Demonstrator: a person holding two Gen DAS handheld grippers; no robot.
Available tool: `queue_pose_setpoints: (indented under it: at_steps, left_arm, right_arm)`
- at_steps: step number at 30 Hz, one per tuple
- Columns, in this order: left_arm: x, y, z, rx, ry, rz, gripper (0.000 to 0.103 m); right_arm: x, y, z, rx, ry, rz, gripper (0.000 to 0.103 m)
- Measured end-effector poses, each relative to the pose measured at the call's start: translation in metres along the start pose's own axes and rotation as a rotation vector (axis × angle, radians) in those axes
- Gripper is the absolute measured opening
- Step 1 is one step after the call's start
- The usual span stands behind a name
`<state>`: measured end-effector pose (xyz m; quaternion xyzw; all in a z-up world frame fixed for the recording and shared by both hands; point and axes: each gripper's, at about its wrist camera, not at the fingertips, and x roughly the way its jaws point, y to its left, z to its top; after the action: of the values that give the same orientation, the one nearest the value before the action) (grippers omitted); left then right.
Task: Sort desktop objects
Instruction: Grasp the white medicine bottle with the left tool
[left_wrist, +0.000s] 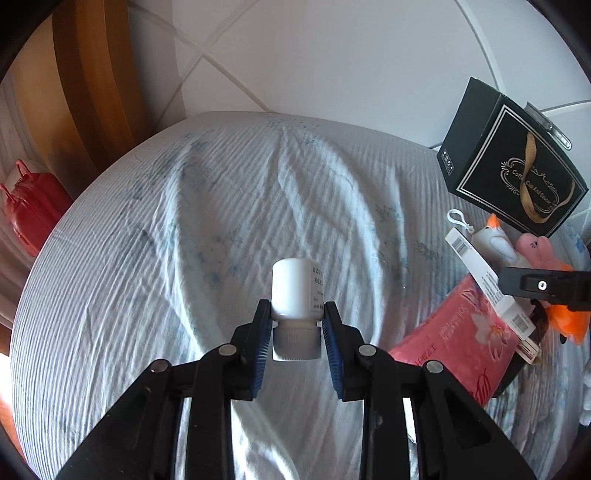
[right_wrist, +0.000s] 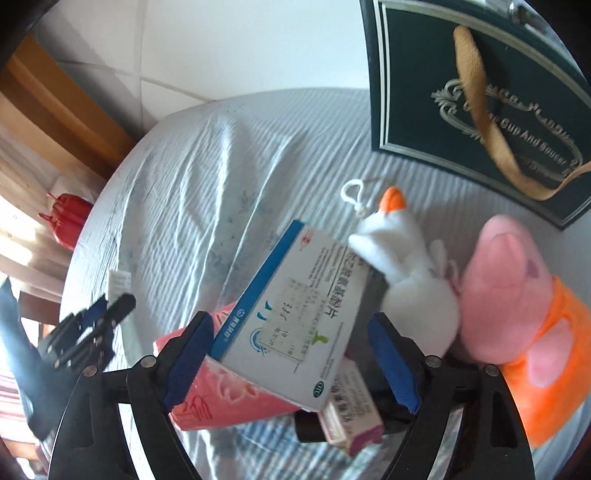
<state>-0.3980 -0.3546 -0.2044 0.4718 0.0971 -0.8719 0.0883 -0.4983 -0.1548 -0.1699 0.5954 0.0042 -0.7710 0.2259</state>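
My left gripper (left_wrist: 296, 325) is shut on a small white bottle (left_wrist: 296, 291) and holds it above the cloth-covered table (left_wrist: 184, 221). My right gripper (right_wrist: 291, 347) is open above a white and blue medicine box (right_wrist: 291, 321) that leans on a pink tissue pack (right_wrist: 229, 398); the box sits between the jaws, and I cannot tell whether they touch it. A white goose plush (right_wrist: 410, 280) and a pink pig plush (right_wrist: 517, 295) lie to the right. In the left wrist view the right gripper (left_wrist: 546, 284) shows at the right edge, over the same pile.
A black gift box (right_wrist: 480, 92) stands at the back right, also in the left wrist view (left_wrist: 509, 173). A smaller pink box (right_wrist: 351, 421) lies under the medicine box. A red container (left_wrist: 29, 210) sits beyond the table's left edge. The left gripper (right_wrist: 92, 332) shows at the left.
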Motion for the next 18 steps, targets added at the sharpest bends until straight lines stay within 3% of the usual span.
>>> queue_pose_setpoints:
  at_steps: [3,5,10,18]
  left_arm:
    - [0.004,-0.003,-0.002,-0.014,0.015,-0.019,0.027]
    - [0.003,-0.005,-0.002,-0.02,0.012,-0.025,0.027]
    - [-0.013,-0.007,-0.004,-0.017,-0.014,-0.027,0.027]
    - [-0.073,-0.026,-0.02,-0.011,-0.077,-0.062,0.027]
  right_arm:
    - [0.022,-0.003,0.0,0.071,0.081,0.028,0.088]
    - [0.029,-0.006,-0.005,0.092,0.087,0.04,0.086]
    - [0.013,0.001,-0.015,0.034,0.008,0.007,0.082]
    - [-0.056,0.025,-0.044,-0.074,-0.136,-0.053,0.08]
